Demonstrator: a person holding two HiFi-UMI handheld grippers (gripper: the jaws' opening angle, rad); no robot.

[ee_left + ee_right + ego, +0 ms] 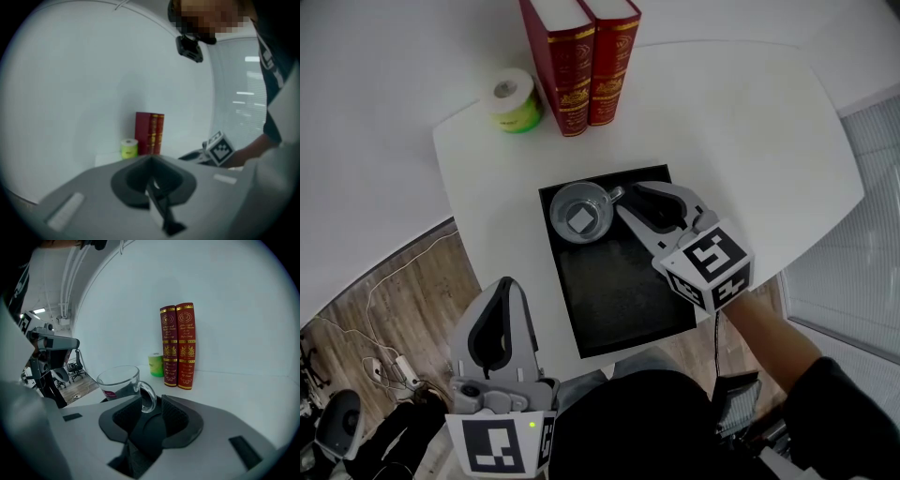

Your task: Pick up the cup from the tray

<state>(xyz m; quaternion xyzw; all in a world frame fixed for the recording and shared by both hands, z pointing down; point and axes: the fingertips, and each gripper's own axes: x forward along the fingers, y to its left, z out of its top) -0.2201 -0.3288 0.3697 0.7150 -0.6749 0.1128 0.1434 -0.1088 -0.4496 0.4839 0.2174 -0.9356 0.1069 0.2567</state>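
The right gripper [623, 199] gapes wide, jaws straddling the handle [154, 397] without pinching; the left gripper [150, 187] sits closed, empty. Matte black rectangular tray [619, 291]; at its 11 o'clock corner, the round clear-glass cup [581, 212] stands upright, its handle pointing to 3 o'clock.

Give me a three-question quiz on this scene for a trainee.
1. True or false: the cup stands on the tray.
2. What sits between the jaws of the right gripper? A. the cup's handle B. a book C. the paper roll
3. How many red books stand on the table?
Key: 1 true; 2 A; 3 two.
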